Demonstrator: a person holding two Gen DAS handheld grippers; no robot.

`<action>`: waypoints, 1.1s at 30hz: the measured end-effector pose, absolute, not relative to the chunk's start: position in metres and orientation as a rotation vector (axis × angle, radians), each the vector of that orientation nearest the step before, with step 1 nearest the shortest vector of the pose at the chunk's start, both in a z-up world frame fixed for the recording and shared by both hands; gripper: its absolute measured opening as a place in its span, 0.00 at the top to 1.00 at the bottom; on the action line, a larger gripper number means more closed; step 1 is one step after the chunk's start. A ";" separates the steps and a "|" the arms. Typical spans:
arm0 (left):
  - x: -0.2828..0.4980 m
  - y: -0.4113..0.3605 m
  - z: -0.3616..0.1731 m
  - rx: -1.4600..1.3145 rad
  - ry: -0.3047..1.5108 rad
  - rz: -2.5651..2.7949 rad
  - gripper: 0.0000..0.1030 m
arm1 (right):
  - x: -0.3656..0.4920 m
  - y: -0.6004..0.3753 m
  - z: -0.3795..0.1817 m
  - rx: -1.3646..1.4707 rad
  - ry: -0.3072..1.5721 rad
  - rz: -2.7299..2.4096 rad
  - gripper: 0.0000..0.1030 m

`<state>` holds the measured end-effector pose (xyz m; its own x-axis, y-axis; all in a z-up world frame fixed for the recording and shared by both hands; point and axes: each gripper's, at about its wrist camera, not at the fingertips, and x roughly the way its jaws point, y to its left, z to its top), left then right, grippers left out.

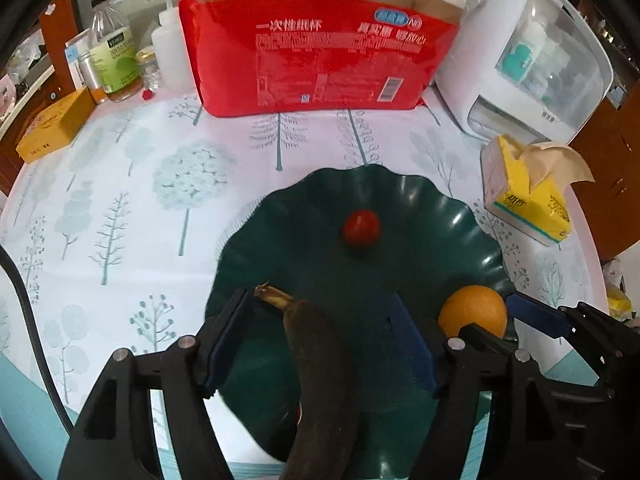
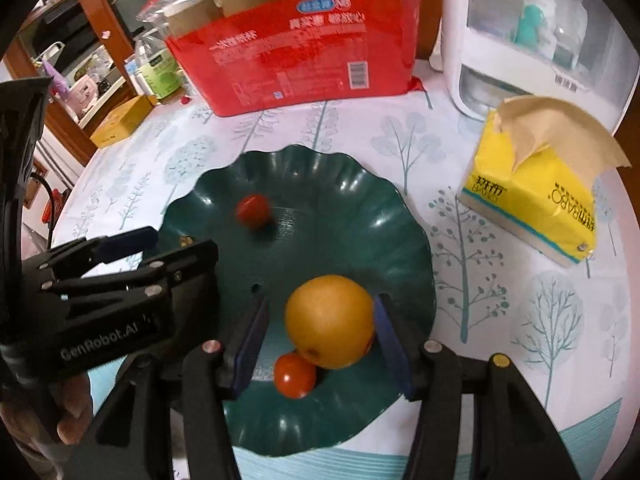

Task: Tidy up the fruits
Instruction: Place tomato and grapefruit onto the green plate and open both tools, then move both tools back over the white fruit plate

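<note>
Nearest the left camera, the left gripper [image 1: 320, 344] stood with its fingers spread, a dark, overripe banana [image 1: 316, 380] lying loose between them on the green plate [image 1: 280, 248], neither pad pressing it. The right gripper [image 2: 318, 344] likewise straddled the orange [image 2: 330, 320]: the right pad sat at the skin, the left stood clear, so I judged it released. A small red tomato [image 2: 294, 376] touched the orange's near side; a second tomato [image 2: 253, 210] lay farther in, looking blurred.

The risk, as I read it: the round, smooth fruits could roll on the glossy, scalloped plate if a finger clipped them on the way out, and the soft banana would bruise easily.

Beyond, on the tree-printed desk [image 1: 120, 200], stood a yellow tissue pack [image 2: 532, 208] and a crinkly red bag of paper cups [image 1: 320, 48].
</note>
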<state>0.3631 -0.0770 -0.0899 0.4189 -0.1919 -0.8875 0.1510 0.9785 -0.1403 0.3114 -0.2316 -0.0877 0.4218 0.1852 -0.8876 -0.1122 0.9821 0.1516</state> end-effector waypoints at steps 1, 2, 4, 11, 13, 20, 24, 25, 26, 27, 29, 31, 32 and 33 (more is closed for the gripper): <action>0.361 -0.076 -0.087 -0.037 1.114 -0.215 0.32 | 0.310 -0.231 -0.086 0.070 1.115 0.188 0.47; 0.359 -0.076 -0.083 -0.032 1.107 -0.214 0.32 | 0.308 -0.230 -0.083 0.067 1.111 0.190 0.47; 0.353 -0.076 -0.076 -0.017 1.094 -0.215 0.32 | 0.304 -0.228 -0.079 0.063 1.105 0.200 0.47; 0.325 -0.073 -0.050 0.032 1.057 -0.226 0.32 | 0.290 -0.222 -0.066 0.033 1.090 0.201 0.47; 0.319 -0.073 -0.044 0.050 1.046 -0.221 0.32 | 0.286 -0.221 -0.062 0.029 1.085 0.201 0.47; 0.298 -0.064 -0.022 0.066 1.018 -0.199 0.30 | 0.269 -0.218 -0.042 0.033 1.058 0.209 0.47; 0.291 -0.060 -0.018 0.056 1.039 -0.191 0.30 | 0.259 -0.218 -0.035 0.029 1.045 0.204 0.47; 0.288 -0.059 -0.016 0.063 1.038 -0.190 0.30 | 0.257 -0.218 -0.033 0.030 1.043 0.203 0.47; 0.284 -0.059 -0.014 0.082 1.029 -0.175 0.30 | 0.254 -0.219 -0.031 0.032 1.041 0.203 0.47; 0.280 -0.059 -0.012 0.100 1.018 -0.162 0.30 | 0.251 -0.219 -0.028 0.033 1.038 0.203 0.47; 0.271 -0.059 -0.007 0.117 1.000 -0.155 0.30 | 0.245 -0.221 -0.023 0.034 1.029 0.200 0.47; 0.262 -0.056 0.000 0.117 0.991 -0.159 0.30 | 0.238 -0.222 -0.015 0.033 1.015 0.196 0.47; 0.254 -0.055 0.005 0.112 0.985 -0.166 0.30 | 0.235 -0.223 -0.012 0.035 1.009 0.195 0.47; 0.250 -0.054 0.009 0.107 0.980 -0.171 0.30 | 0.229 -0.226 -0.006 0.038 0.998 0.194 0.47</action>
